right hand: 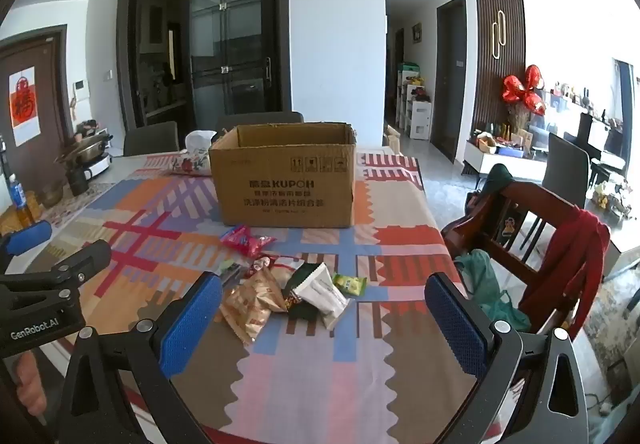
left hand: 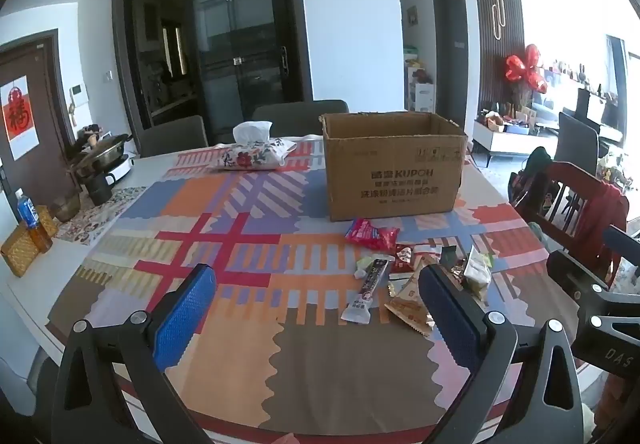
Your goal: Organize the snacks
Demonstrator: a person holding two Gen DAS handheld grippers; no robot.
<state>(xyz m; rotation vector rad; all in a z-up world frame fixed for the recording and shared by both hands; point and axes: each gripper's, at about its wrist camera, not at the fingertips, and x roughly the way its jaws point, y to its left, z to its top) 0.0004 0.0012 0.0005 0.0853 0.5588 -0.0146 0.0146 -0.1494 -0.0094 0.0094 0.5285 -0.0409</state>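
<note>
Left wrist view: left gripper (left hand: 316,308) wide, empty; snack pile (left hand: 416,276) ahead toward its right finger; black stick pack (left hand: 370,290) lengthwise, pointing away.
Right wrist view: right gripper (right hand: 324,314) wide, empty; pile centred between fingers, likely nearer; cardboard box (right hand: 286,180) behind.

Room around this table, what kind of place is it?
Most likely a lived-in home's dining area, open to a living room. A patterned tablecloth covers the table, a tissue pack and cardboard box sit on it, and a cooking pot stands nearby.
</note>
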